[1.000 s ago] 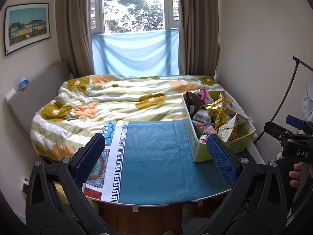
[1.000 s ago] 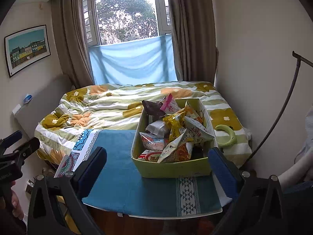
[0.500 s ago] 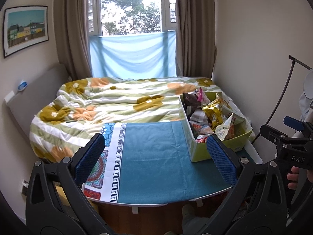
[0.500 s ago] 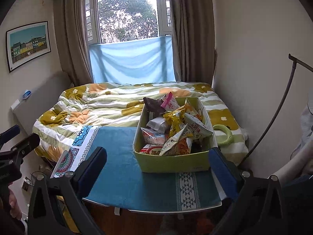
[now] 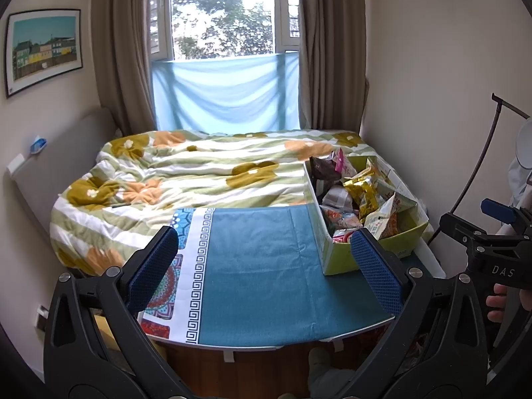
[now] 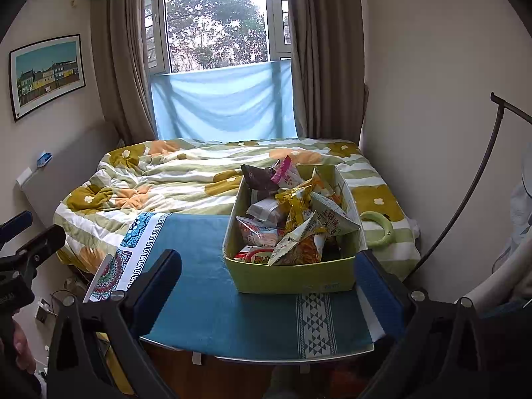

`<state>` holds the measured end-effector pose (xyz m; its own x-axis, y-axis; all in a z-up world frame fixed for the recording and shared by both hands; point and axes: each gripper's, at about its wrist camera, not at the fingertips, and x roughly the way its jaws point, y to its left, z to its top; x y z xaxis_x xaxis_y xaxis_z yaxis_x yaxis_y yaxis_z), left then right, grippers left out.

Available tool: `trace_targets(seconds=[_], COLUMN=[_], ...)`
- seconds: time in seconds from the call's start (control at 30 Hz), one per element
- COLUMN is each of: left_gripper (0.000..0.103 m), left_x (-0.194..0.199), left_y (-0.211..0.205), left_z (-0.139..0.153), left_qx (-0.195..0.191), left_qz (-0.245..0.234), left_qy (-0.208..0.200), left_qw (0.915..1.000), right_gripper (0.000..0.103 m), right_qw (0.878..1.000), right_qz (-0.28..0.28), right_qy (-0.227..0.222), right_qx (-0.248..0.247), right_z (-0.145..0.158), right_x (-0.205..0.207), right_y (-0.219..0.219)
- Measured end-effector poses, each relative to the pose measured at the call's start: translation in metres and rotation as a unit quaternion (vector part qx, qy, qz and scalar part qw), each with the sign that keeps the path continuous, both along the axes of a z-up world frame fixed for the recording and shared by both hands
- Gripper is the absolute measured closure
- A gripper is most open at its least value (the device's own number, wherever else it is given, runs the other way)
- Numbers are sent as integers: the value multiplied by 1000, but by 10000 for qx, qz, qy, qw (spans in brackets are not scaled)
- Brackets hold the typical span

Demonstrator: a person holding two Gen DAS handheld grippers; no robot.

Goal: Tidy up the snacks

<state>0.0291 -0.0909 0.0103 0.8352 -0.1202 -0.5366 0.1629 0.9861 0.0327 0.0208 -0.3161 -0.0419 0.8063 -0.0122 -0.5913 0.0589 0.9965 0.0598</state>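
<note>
A green cardboard box (image 6: 292,277) full of snack packets (image 6: 292,219) stands on the right part of a small table covered with a teal cloth (image 6: 216,302). It shows at the right in the left wrist view (image 5: 339,259), with the packets (image 5: 362,196) sticking out. My left gripper (image 5: 266,269) is open and empty, held in front of the table, left of the box. My right gripper (image 6: 266,282) is open and empty, held in front of the box and short of it. The right gripper also shows at the right edge of the left wrist view (image 5: 492,232).
Behind the table is a bed with a flowered green quilt (image 5: 199,173). A green ring (image 6: 379,229) lies on the quilt right of the box. A wall and a thin black curved rod (image 6: 465,183) stand at the right. Window and curtains are at the back.
Both grippers have drawn back and risen slightly, so the table and box sit a little lower and farther in both views. Both stay open and empty.
</note>
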Motion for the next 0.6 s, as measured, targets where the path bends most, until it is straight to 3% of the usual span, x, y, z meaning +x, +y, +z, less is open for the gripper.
trace_targets(seconds=[0.6], left_gripper=[0], left_x=[0], left_y=[-1], left_z=[-4], left_qx=[16], left_qz=[10], left_qy=[27], left_qw=[10000], right_gripper=[0], right_qw=[10000], right_qz=[-39], right_qy=[51], right_qx=[-24], right_z=[-3], right_x=[1], right_y=[0])
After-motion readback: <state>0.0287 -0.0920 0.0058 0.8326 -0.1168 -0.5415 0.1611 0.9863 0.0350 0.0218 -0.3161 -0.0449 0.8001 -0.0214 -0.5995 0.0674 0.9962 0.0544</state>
